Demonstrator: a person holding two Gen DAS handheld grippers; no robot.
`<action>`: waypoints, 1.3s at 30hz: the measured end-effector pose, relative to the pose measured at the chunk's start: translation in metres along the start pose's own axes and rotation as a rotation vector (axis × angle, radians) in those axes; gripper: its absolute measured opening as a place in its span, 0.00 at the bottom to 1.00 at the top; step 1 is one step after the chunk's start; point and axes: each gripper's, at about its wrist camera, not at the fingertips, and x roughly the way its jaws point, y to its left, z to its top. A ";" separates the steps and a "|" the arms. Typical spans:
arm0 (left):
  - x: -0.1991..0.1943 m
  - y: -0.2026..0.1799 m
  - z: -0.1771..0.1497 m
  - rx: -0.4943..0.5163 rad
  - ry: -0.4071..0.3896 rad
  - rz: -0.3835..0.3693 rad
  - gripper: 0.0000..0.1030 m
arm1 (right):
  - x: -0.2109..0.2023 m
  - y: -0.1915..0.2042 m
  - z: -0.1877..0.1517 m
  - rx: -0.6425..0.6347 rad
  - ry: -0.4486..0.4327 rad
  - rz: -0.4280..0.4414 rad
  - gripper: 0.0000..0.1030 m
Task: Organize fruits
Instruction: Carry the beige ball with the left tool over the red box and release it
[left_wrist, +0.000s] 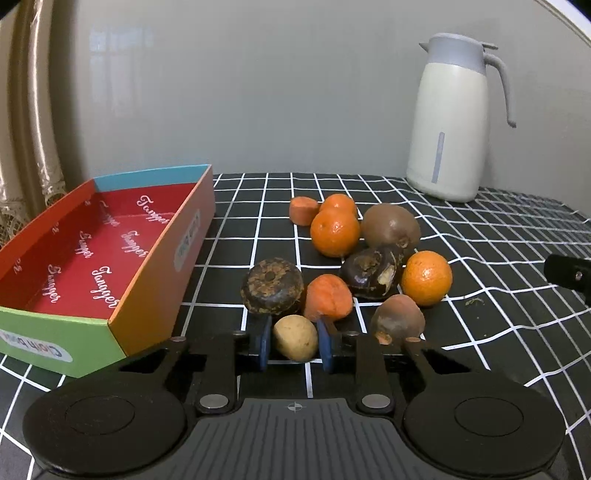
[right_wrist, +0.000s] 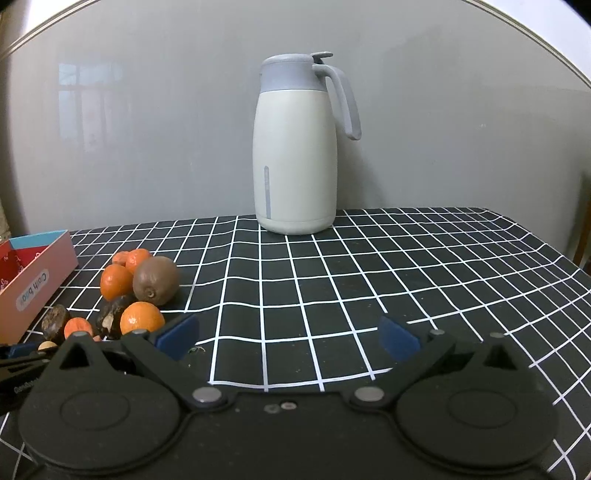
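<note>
My left gripper (left_wrist: 294, 341) is shut on a small tan round fruit (left_wrist: 295, 336), its blue pads pressing both sides. Just beyond it lies a pile: a dark brown water chestnut (left_wrist: 272, 286), carrot pieces (left_wrist: 328, 297), another dark chestnut (left_wrist: 371, 271), oranges (left_wrist: 334, 231), a kiwi (left_wrist: 390, 226) and a brownish carrot end (left_wrist: 397, 317). A colourful cardboard box (left_wrist: 159, 273) with a red inside stands open to the left. In the right wrist view my right gripper (right_wrist: 288, 338) is open over bare tablecloth, right of the pile, with the kiwi (right_wrist: 155, 280) and the orange (right_wrist: 141, 318) at its left.
A cream and grey thermos jug (right_wrist: 295, 155) stands at the back of the table against a grey wall. The black tablecloth with white grid (right_wrist: 369, 288) covers the table. Its right edge drops off at far right. A curtain (left_wrist: 26, 147) hangs behind the box.
</note>
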 end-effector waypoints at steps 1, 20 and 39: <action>0.000 0.001 0.001 0.006 -0.004 -0.002 0.26 | 0.000 0.000 0.000 0.000 0.000 -0.001 1.00; -0.048 0.094 0.020 -0.086 -0.211 0.170 0.26 | -0.007 0.022 -0.006 -0.051 -0.004 0.014 1.00; -0.060 0.102 0.016 -0.057 -0.233 0.248 0.83 | -0.018 0.042 -0.009 -0.110 -0.039 0.102 1.00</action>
